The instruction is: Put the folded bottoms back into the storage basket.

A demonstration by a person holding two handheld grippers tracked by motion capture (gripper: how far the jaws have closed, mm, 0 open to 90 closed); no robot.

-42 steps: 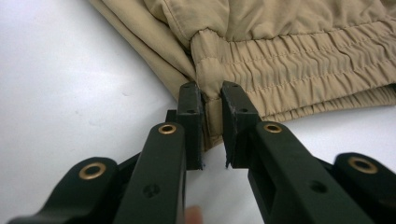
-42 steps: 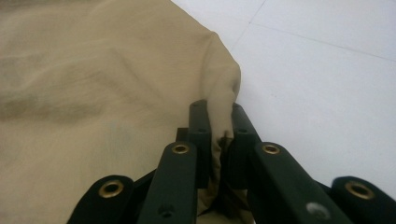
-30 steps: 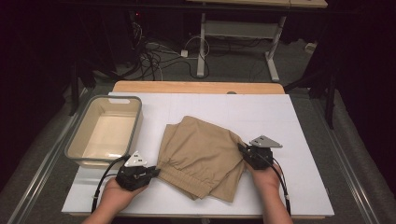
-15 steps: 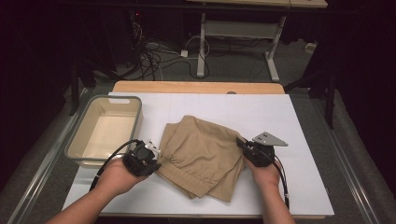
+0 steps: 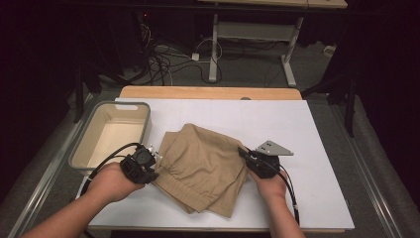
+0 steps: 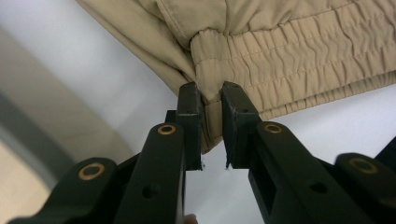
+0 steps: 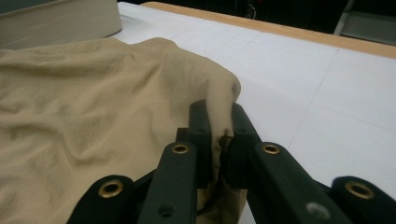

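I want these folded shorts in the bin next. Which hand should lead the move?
Left. The left gripper pinches the waistband of the shorts right beside the bin; the right gripper holds the far edge.

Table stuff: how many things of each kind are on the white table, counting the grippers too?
Shorts: 1, tan, folded
Bin: 1, beige, nothing inside
Grippers: 2, the left gripper and the right gripper, each shut on the shorts
Total: 4
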